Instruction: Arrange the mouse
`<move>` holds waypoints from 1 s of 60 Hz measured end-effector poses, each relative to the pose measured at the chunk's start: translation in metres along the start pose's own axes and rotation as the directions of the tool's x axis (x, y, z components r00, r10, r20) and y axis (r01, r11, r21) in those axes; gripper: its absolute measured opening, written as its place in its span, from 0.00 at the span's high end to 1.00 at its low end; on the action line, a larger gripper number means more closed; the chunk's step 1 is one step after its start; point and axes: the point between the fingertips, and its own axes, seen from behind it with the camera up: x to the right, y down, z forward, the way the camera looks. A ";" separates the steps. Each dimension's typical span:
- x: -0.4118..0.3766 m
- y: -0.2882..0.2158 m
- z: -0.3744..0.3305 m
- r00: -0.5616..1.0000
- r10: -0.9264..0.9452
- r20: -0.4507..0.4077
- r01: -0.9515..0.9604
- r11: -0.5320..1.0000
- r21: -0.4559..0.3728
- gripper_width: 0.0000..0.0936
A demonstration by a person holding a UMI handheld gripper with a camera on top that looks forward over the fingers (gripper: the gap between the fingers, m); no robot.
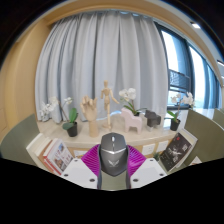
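A dark grey computer mouse with a silver V mark sits between my gripper's two magenta pads, held up in the air in front of a shelf. Both fingers press on its sides. The mouse points away from me, its wheel end up.
Beyond the fingers is a light wooden shelf with a wooden mannequin, white orchids in pots, a small white horse figure and dark boxes. Magazines lean below at the left and right. Grey curtains hang behind.
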 end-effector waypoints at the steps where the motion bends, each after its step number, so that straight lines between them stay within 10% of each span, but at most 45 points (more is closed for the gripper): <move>1: -0.010 -0.001 -0.003 1.000 0.002 0.009 -0.002 1.000 0.003 0.65; 33: -0.186 0.351 0.047 0.990 -0.084 0.116 0.130 0.862 -0.490 0.65; 47: -0.187 0.390 0.044 0.991 -0.095 0.092 0.129 0.845 -0.519 0.63; 57: -0.188 0.394 0.043 0.994 -0.071 0.085 0.106 0.832 -0.544 0.48; 60: -0.185 0.395 0.039 0.996 -0.052 0.077 0.087 0.817 -0.570 0.29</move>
